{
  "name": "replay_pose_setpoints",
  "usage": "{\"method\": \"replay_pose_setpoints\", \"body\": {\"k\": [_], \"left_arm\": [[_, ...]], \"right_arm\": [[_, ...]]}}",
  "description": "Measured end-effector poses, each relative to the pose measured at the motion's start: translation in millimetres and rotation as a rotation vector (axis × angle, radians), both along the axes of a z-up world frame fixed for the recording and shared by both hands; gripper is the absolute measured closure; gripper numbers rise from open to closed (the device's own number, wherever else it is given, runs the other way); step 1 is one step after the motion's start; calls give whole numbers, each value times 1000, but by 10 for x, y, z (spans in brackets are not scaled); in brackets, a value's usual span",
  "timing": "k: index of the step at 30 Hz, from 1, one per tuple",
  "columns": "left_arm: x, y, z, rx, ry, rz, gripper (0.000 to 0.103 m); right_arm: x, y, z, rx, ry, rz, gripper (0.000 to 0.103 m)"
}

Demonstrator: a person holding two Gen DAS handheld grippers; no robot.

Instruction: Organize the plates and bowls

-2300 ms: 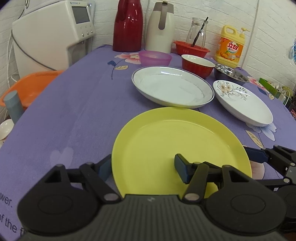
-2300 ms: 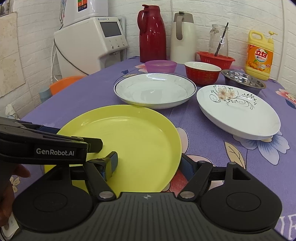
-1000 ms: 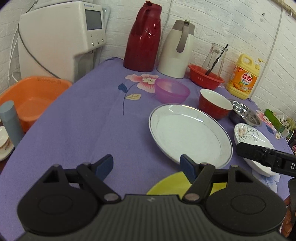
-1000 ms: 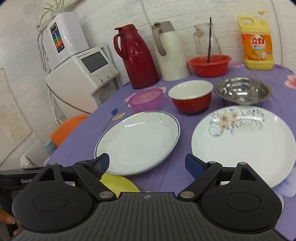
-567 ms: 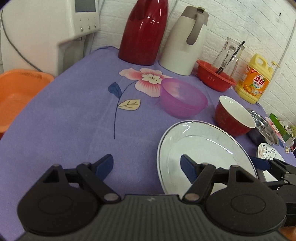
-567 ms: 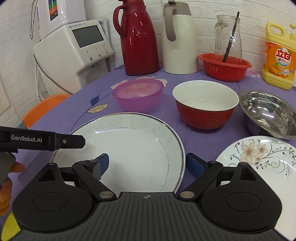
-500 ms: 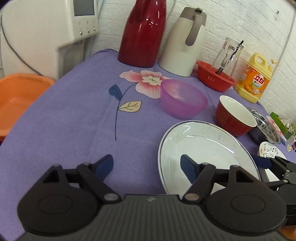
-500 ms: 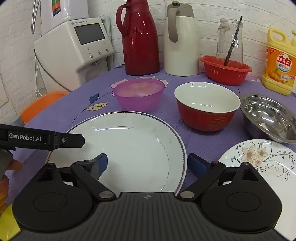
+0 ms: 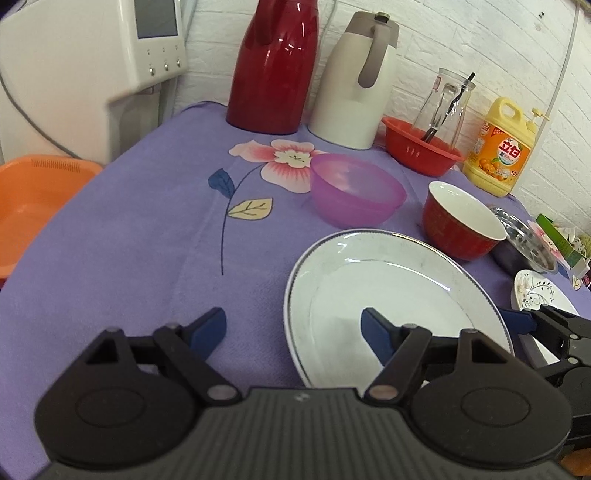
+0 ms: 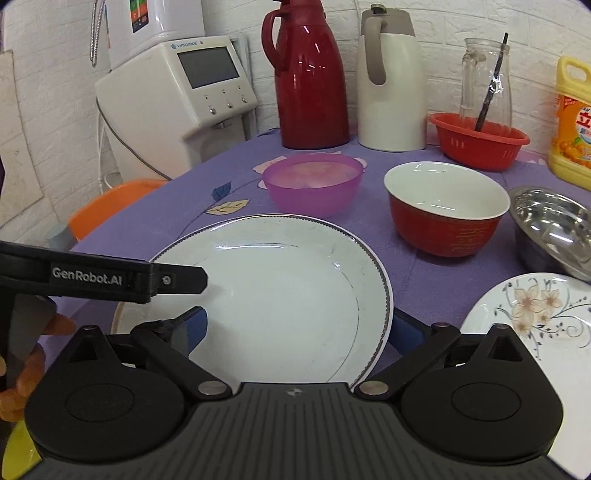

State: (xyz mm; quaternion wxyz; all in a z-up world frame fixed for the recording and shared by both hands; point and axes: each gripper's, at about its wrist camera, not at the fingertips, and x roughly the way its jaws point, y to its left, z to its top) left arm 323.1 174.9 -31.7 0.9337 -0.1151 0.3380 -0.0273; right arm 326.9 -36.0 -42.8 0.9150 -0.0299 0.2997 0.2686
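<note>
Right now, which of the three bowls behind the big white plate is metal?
The steel bowl, farthest right beside the red bowl. It is shiny and reflective; the red one has a white inside, and the purple bowl on the left is translucent plastic.

Red thermos (image 9: 275, 66) beside white thermos (image 9: 356, 81); glass jug (image 9: 445, 107) in red basket (image 9: 421, 157); yellow detergent bottle (image 9: 500, 147).

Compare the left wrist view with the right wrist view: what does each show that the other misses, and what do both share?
Only the left wrist view shows the green box at the table's far right edge and the pink flower print in full. Only the right wrist view shows a person's fingers, a yellow plate sliver and the white wall unit. Both show the large white blue-rimmed plate, purple plastic bowl, red ceramic bowl and red thermos.
</note>
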Motion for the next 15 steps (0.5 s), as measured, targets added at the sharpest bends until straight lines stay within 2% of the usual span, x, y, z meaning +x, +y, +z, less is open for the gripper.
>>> {"method": "replay_pose_setpoints", "body": {"k": [5,11,13,15], "left_arm": [[1,4,-4,-7,-1,-31,29],[-5,-53,-8,4,-2,-81,33],[-7,-78,-10,10,-6,-100,41],[-13,-123,-13,23,-12,-125,56]], "right_arm": [[-50,80,-38,-94,-15,2,0],[-63,47,-24,-96,6,19,0],[-62,38,-30,-88,3,25,0],[-68,33,-31,-78,-6,13,0]]}}
